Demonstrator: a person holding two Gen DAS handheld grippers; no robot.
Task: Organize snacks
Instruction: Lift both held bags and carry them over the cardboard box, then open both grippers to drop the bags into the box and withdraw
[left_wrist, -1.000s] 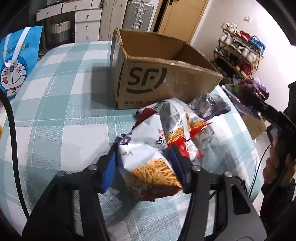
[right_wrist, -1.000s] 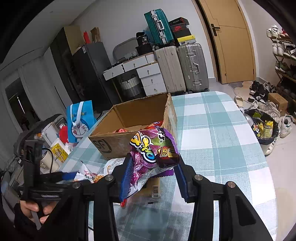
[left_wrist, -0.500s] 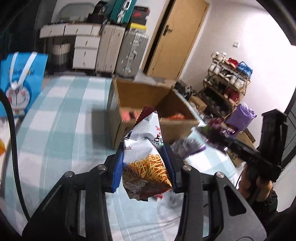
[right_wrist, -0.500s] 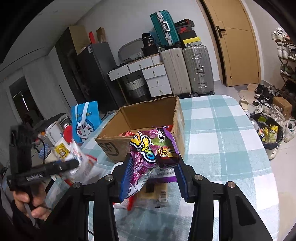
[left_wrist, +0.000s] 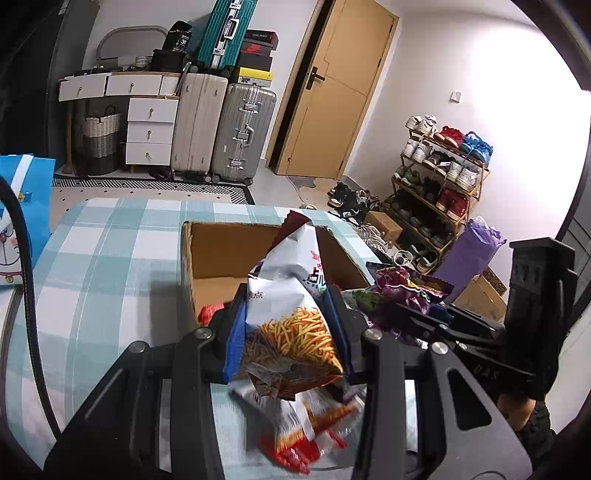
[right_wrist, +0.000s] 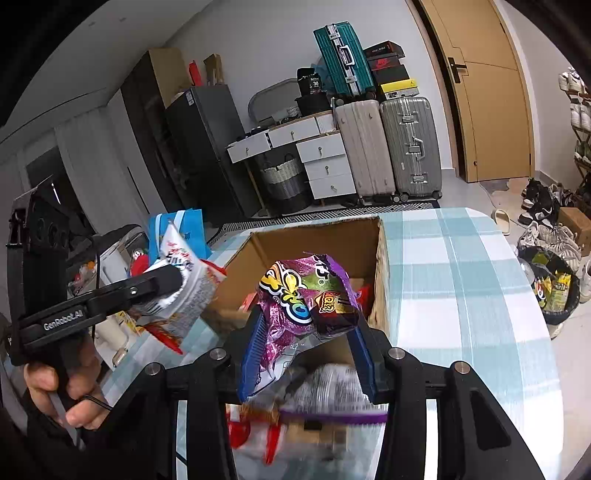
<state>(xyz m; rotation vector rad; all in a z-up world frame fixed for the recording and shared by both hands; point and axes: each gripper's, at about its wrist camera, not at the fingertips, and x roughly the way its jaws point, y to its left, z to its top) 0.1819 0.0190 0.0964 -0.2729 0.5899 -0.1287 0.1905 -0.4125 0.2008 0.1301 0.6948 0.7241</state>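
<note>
My left gripper is shut on a white and red fries snack bag, held up in the air just before the open cardboard box. My right gripper is shut on a purple snack bag, raised near the same box. The right gripper with its purple bag also shows in the left wrist view, and the left gripper with the fries bag shows in the right wrist view. Some snacks lie inside the box. More snack bags lie blurred on the table below.
The table has a teal checked cloth. A blue cartoon gift bag stands at the left edge. Suitcases, a drawer unit and a shoe rack stand beyond the table. A bin sits on the floor at the right.
My left gripper has lifted the fries bag off the table pile and carried it up toward the box. My right gripper has risen slightly toward the box with the purple bag.
</note>
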